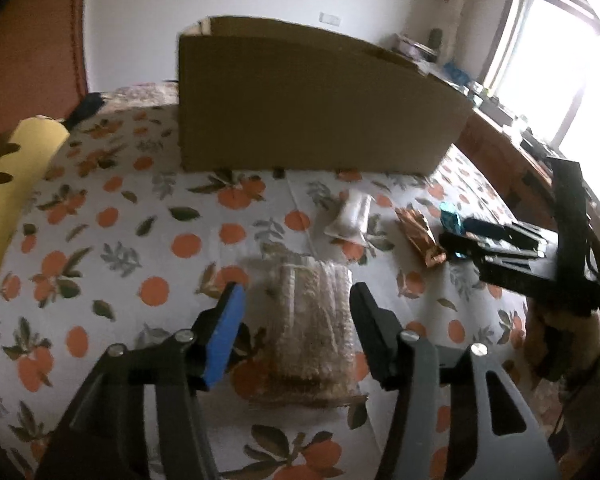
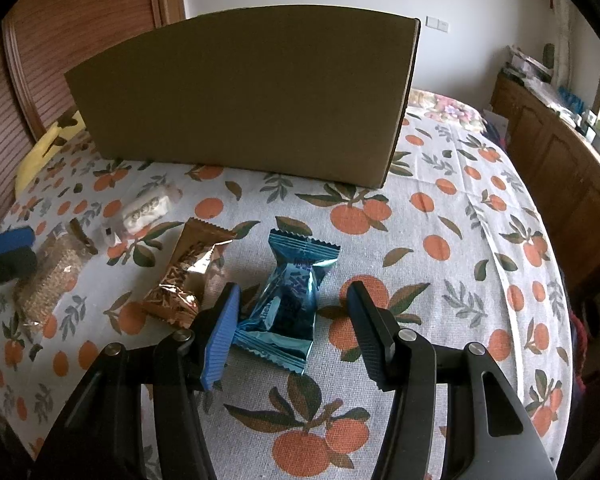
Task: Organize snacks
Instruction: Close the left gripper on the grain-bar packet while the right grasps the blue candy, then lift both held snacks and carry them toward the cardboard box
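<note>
Both claws hang parted, empty: left claw (image 1: pixel 296 312) straddles the clear sesame-bar pack (image 1: pixel 312 332), right claw (image 2: pixel 294 312) the blue candy wrapper (image 2: pixel 288 300); lower squarely before closing.

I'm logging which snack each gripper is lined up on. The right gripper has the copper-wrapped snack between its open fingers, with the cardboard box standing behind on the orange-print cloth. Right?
Not quite. The right wrist view shows the right gripper open around the blue-wrapped snack; the copper-wrapped snack lies beside it, outside the fingers. The cardboard box does stand behind on the orange-print cloth.
</note>
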